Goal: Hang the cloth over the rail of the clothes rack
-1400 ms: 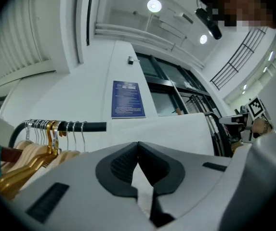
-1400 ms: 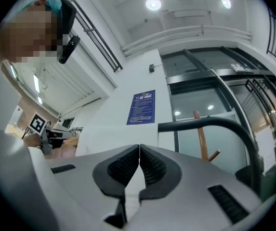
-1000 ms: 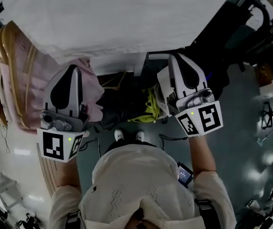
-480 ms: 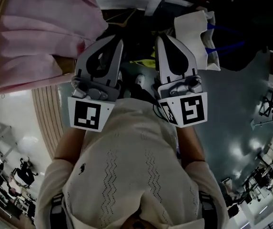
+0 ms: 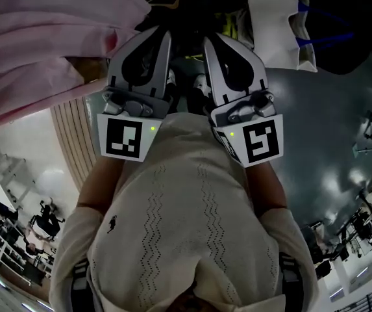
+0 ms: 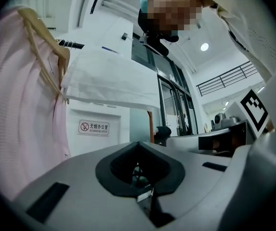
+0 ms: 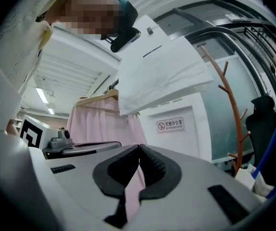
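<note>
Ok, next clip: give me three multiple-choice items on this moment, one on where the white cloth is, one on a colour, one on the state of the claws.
1. Where is the white cloth?
A) hanging up high beside the garment
B) pinched in a claw
C) on the floor
2. What colour is that garment?
A) blue
B) pink
C) green
3. How do the left claw and the right claw stand?
A) both wide open
B) one shut on the cloth
C) both shut, nothing in them

Answers: 1 A, both gripper views show it hanging overhead, away from the claws; 2 B, it shows pale pink in every view; 3 C, each claw's tips meet with nothing between.
</note>
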